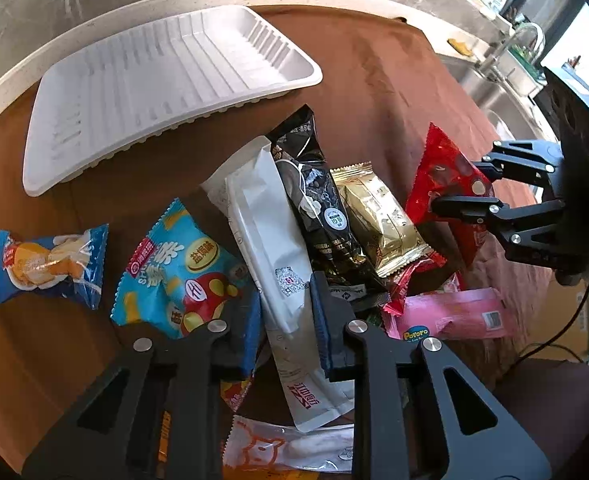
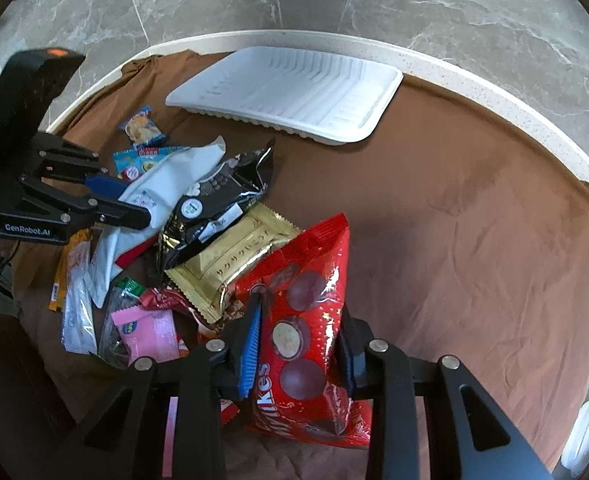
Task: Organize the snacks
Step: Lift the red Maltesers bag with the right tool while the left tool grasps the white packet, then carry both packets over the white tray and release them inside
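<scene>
Both hands engaged over the snack pile on the brown-clothed round tabletop (image 2: 474,220). Right hand-held gripper (image 2: 300,344) is clenched on the red chocolate-ball bag (image 2: 302,312), pads pressing its two sides; the bag's long axis runs forward along the fingers, its far end pointing roughly toward the white ribbed tray (image 2: 294,100). Left hand-held gripper (image 1: 284,320) straddles the long white packet (image 1: 270,248), blue pads at either side of it; looks like a grasp, but pad contact is not clear from either view, so cannot tell. That packet's long axis also runs forward, with its far end toward the tray. Tray is empty and lies beyond the pile, well apart from both grippers (straight ahead of the right one, ahead and to the left of the left one). Still lying in the pile: black pouch (image 1: 314,192), gold packet (image 1: 378,216), pink packet (image 1: 450,314); two blue packets sit apart to the left. Judgement: sorting barely started; the coming move is a carry forward over the pile to the tray, either hand about equally near.
</scene>
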Motion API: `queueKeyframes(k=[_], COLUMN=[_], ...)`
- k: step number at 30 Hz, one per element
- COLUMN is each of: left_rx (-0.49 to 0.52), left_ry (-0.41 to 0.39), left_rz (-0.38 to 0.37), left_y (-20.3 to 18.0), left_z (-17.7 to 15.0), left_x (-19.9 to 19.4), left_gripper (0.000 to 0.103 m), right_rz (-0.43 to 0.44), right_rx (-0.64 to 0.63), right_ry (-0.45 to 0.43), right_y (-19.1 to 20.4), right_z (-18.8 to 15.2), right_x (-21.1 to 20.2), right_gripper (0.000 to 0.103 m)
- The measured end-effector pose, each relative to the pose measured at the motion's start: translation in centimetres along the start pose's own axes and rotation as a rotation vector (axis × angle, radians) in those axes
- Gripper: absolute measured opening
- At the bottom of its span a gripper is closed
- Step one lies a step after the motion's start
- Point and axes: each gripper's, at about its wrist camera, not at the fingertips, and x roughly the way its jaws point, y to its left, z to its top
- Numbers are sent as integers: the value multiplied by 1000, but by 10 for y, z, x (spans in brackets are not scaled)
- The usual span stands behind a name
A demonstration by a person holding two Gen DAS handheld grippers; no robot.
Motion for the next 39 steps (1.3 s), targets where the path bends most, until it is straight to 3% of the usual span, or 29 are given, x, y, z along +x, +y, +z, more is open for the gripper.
queueKeyframes(k=[11, 19, 27, 34, 39], left_rx=[-82, -166, -274, -364, -413], left_ry=[-68, -139, -224, -292, -299], left_rz=[-88, -198, -282, -290, -259], left_y=[16, 36, 89, 152, 195], left_z=[5, 19, 53, 94, 116], left_x=[-28, -53, -72, -75, -58], left_gripper=[20, 20, 20, 20, 20], right_rz=[88, 219, 488, 696, 670], right_rx=[130, 281, 518, 718, 747], right_ry=[-50, -88, -140, -158, -148], right_y=[-13, -32, -65, -91, -103], right_z=[5, 20, 69, 124, 156], right_x=[-16, -23, -13, 21, 47], right_gripper=[35, 35, 35, 35, 35])
